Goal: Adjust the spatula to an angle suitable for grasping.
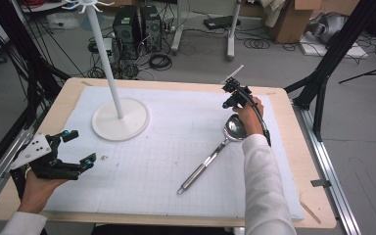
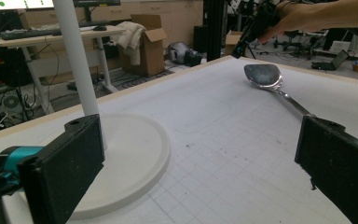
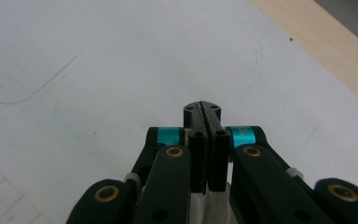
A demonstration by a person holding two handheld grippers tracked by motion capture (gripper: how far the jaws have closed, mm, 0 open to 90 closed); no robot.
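High view: ladle [image 1: 210, 156] lies diagonally on the desk [image 1: 186, 88]; right gripper [image 1: 230, 95], fingers pressed together, hovers beyond its bowl, while left gripper [image 1: 78, 147] waits spread wide near the stand [image 1: 120, 120].

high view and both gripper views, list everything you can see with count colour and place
ladle: 1, silver metal, right of centre on the mat, bowl toward the far side
stand: 1, white, round base with upright pole, far left of the mat
mat: 1, white with a faint grid, covers the table
table: 1, light wood edge
cardboard box: 1, brown, floor beyond the table
left gripper: 1, black, near left edge, jaws wide apart
right gripper: 1, black, past the ladle bowl, jaws closed together
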